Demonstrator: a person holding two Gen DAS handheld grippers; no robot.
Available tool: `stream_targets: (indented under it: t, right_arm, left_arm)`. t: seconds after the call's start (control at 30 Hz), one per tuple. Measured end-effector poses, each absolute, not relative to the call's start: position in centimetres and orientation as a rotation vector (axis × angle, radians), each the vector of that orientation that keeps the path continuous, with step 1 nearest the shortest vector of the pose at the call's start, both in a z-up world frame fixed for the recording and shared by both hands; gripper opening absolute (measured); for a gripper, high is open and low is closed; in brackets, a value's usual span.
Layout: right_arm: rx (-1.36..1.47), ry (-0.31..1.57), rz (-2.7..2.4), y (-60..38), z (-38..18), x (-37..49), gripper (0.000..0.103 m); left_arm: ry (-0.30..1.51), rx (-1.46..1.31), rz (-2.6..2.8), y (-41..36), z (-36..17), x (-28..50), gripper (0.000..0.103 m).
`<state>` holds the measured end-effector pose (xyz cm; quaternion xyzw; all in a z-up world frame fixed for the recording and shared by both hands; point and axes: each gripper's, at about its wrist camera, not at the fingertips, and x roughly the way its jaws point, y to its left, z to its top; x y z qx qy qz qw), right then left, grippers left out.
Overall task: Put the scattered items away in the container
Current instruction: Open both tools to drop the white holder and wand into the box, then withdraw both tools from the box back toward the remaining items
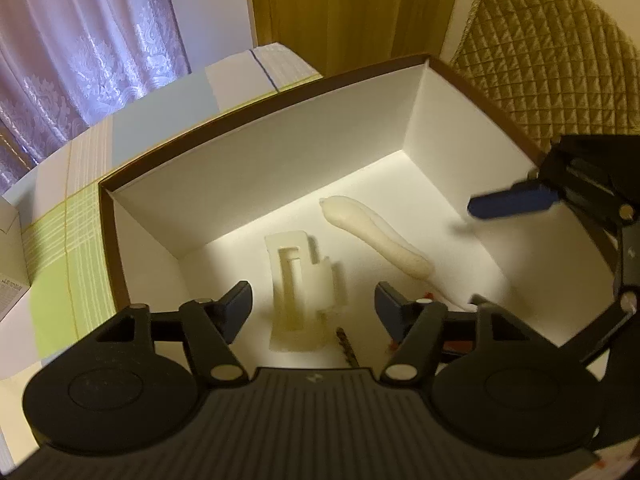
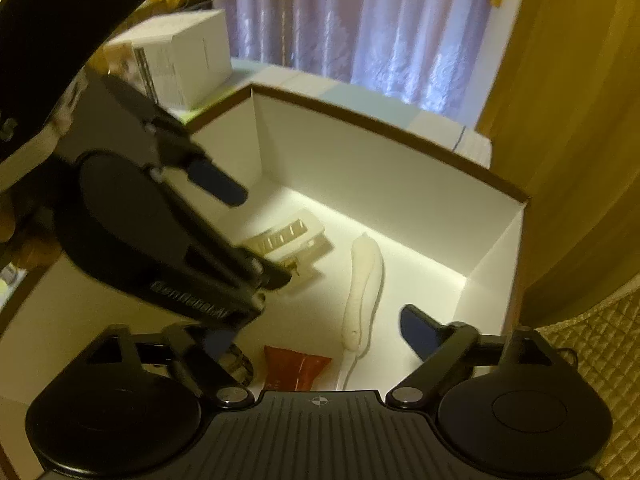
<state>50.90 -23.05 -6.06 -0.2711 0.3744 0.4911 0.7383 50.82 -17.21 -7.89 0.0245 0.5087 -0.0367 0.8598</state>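
A white-walled cardboard box with a brown rim is seen on a checked tablecloth, a quilted chair cover behind it. On its floor lie a cream moulded plastic tray, a long pale soft piece and a red packet, partly cut off. The left gripper and right gripper are held spread apart, empty, above the box; the tray is partly blocked in the right wrist view.

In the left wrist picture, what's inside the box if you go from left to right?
Cream plastic tray → long white squishy thing → blue finger of the right tongs, poking in from the right edge of the box.
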Motion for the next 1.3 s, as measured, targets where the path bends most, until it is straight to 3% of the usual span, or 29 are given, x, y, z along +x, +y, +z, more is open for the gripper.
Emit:
stream_targets:
  t: [0.1,0.5,1.3]
  right_arm:
    - [-0.553,0.821,1.085,-23.8,-5.2,50.3,0.097]
    - [-0.439,0.834,1.085,-27.1,-1.8,46.8,0.101]
    - [-0.288,0.813,0.951,-34.5,3.1,37.7,0.101]
  left_arm:
    - [1.048,0.043,-0.078,-17.5,-6.8,49.6,0.077]
    - [0.985,0.020,-0.067,-18.6,-2.6,45.8,0.086]
    - [0.937,-0.048,-0.089,-19.9,2.4,31.3,0.091]
